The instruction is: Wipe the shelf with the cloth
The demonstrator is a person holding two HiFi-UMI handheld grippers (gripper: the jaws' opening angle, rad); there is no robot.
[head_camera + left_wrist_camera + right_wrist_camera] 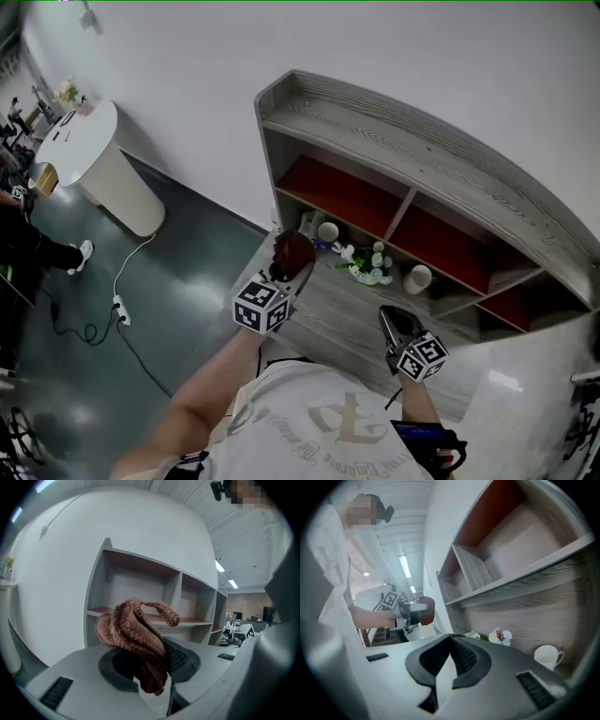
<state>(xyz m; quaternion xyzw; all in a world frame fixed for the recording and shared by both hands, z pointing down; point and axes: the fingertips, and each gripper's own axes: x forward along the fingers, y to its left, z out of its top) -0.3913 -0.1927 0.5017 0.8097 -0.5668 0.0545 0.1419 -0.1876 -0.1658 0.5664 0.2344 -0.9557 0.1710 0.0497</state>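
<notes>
head view: the cloth [292, 249], a dark reddish bunch, sat in the tip of the left gripper [298, 269], over the left front part of the grey wood-grain shelf [424, 161]. the lower board carried a small white cup [327, 232] near the left wall, a bunch of white flowers [367, 264] further right and a white mug [418, 278] upright beyond them, all three apart from each other. the compartments above them had red boards. the right gripper [397, 324] hung over the board's front, well apart from the mug. a white round table [90, 150] stood far left on the dark floor, with a power strip [119, 310] and its cable near it.

left gripper view: the cloth [136, 637] was a reddish-brown ribbed knit, crumpled into folds, one strip curling up and over to the right, the lower end hanging down between the pads. the left gripper's jaws were clamped on it. it was in the air, off the shelf [154, 597] behind it.

right gripper view: the right gripper [451, 641] had its jaws together at the tips, with nothing between them. the mug [548, 657] stood on the lower board at right, with the flowers [500, 636] left of it. the left gripper [412, 611] showed at left with the cloth [427, 611] at its tip, clear of the shelf [520, 581].
</notes>
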